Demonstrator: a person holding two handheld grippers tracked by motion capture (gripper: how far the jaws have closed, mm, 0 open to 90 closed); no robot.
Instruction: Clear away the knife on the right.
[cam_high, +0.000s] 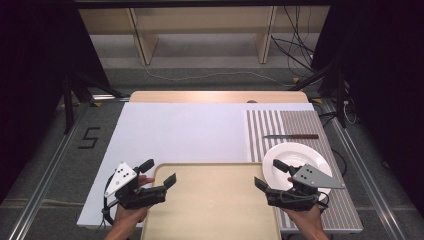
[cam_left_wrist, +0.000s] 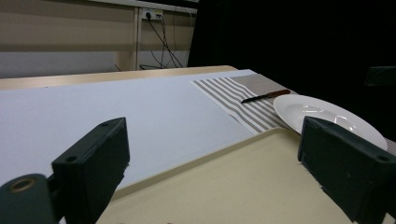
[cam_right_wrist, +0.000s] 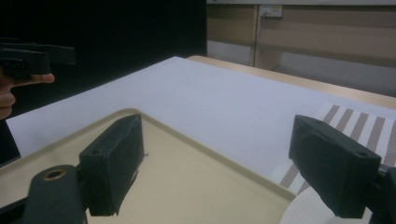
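Hovering over beige tray (cam_high: 210, 205): left gripper (cam_high: 161, 174) and right gripper (cam_high: 267, 175), jaws apart, empty. Plate (cam_high: 300, 155), knife (cam_high: 291, 136) untouched; nothing visibly begun.

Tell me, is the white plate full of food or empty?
Empty. The white plate shows only its bare, shiny surface in the high view and the left gripper view; its near edge is hidden behind the right hand-held gripper.
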